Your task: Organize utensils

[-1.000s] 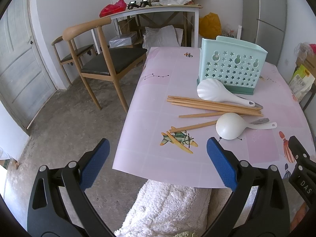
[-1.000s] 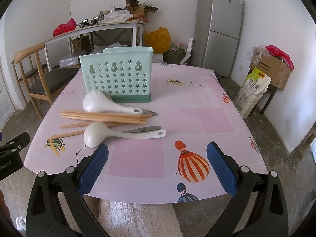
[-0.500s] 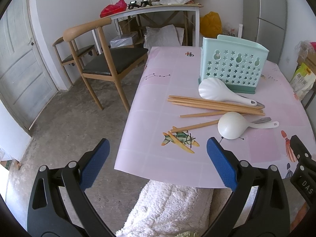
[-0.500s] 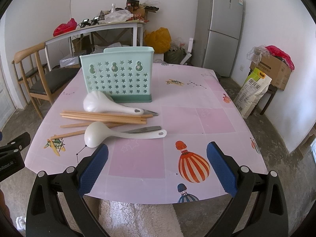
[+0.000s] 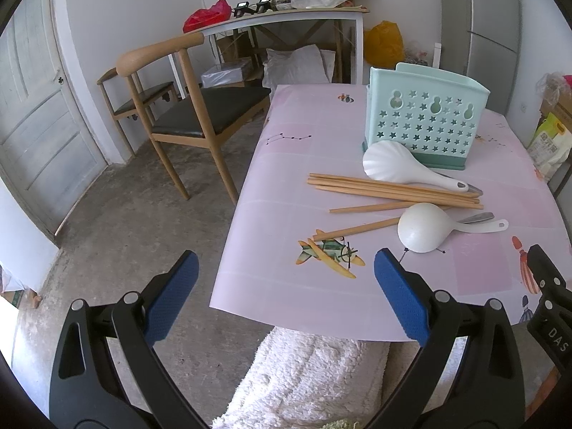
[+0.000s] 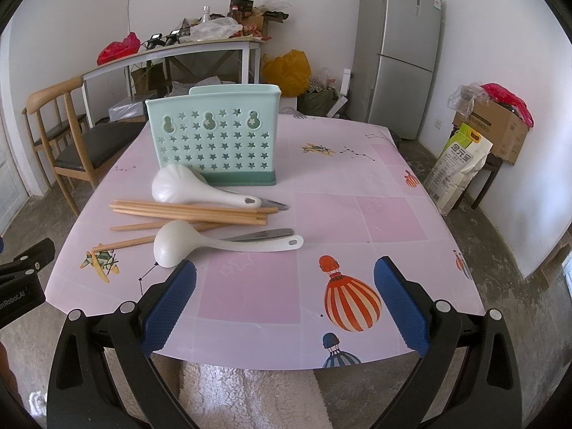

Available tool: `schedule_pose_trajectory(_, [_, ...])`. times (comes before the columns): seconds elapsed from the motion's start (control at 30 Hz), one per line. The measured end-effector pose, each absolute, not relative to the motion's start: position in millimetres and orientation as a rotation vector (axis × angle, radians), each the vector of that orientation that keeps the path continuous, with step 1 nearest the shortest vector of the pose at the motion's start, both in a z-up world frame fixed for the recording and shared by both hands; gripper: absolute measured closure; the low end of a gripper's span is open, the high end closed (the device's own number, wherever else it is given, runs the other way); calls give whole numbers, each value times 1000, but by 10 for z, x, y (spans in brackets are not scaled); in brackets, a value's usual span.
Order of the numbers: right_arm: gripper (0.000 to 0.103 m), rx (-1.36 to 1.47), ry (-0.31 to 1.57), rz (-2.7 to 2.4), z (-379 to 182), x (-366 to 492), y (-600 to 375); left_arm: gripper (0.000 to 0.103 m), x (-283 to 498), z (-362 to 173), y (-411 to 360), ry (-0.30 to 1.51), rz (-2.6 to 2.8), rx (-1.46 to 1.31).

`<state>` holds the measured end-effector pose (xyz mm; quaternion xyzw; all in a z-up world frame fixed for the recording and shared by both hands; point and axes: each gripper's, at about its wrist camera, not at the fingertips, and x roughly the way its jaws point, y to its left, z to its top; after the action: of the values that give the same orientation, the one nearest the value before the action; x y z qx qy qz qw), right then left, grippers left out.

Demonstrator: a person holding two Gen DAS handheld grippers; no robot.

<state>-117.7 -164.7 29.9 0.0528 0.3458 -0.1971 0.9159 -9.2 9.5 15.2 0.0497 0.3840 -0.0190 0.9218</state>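
The counter [image 6: 386, 214] with its pink printed cover carries everything, and nothing has yet gone into the mint-green utensil holder [image 6: 214, 139], which stands upright at about 11 o'clock in the right wrist view. It is tall, narrow and probably light, so a utensil pushed in at a slant could tip it or shove it back.

In front of the holder lies the pile. A white shell-shaped ladle [image 6: 186, 189] rests just before the holder's base, its handle over a bundle of wooden chopsticks [image 6: 189, 211]. Toward 7 o'clock of that a second white ladle [image 6: 178, 241] sits bowl-down with its handle across a metal utensil [image 6: 264, 235], of which only the handle shows. Because these pieces overlap, lifting one is likely to drag or roll its neighbours; the round chopsticks could scatter toward the counter's left edge and drop to the floor.

The right tongs [image 6: 284, 295] hang spread wide and empty above the near edge, at 6 o'clock of the pile. The left tongs [image 5: 286, 295] are likewise spread and empty, off the counter's left corner, the pile at their 1 o'clock. The glossy ladle handles look slippery, so a shallow pinch may let one swing or slip out.
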Motion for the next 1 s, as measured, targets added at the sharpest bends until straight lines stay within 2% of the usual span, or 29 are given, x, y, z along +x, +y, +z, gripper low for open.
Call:
schedule_pose_trajectory(0.4, [6,108,714,-403,303,-1139,-1716,8,-96,113,281,808,-23,123])
schedule_pose_trajectory(0.73, [6,155,727,-345,136,-913,-1685,8,191,-184,197,882,-23,160])
schedule_pose_trajectory(1.0, [6,160,774,-356,-15,-685,-1828,8,359,-263,375,844,-336,-26])
